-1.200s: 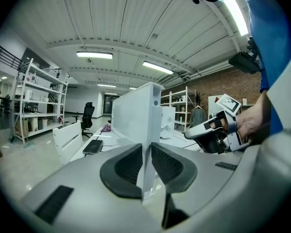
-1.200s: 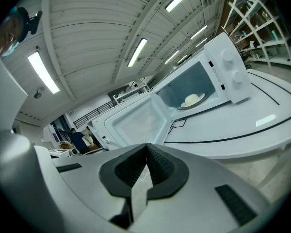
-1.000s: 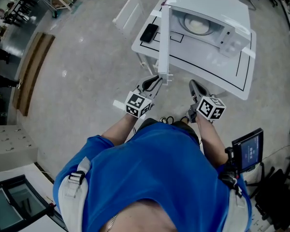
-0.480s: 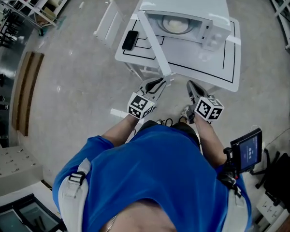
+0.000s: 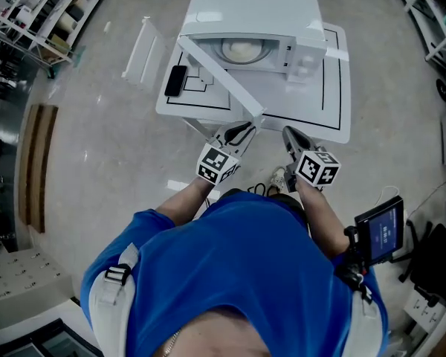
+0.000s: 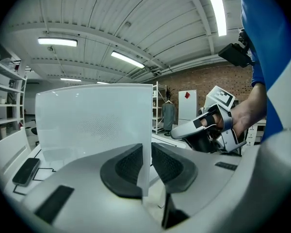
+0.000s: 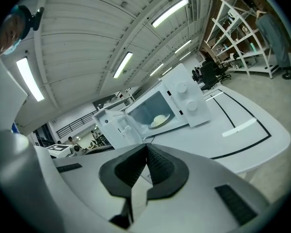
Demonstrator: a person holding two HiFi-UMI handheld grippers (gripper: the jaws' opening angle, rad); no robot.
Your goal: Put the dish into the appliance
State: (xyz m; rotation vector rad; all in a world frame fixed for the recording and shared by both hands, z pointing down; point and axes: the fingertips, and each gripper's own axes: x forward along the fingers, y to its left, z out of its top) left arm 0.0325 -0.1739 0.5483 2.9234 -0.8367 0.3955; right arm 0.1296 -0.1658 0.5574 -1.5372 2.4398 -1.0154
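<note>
Low centre-left in the head view, the left gripper (image 5: pixel 241 129) is clamping its ribbed dark jaws on the free edge of the door (image 5: pixel 219 69), a thin, smooth white panel. That slick edge could be slipping out, or a hard swing jolting the appliance. At upper centre, the pale round dish (image 5: pixel 240 49) is sitting inside the glossy white microwave (image 5: pixel 282 21). Further right, the right gripper (image 5: pixel 291 136) is hanging with jaws closed on nothing.
</note>
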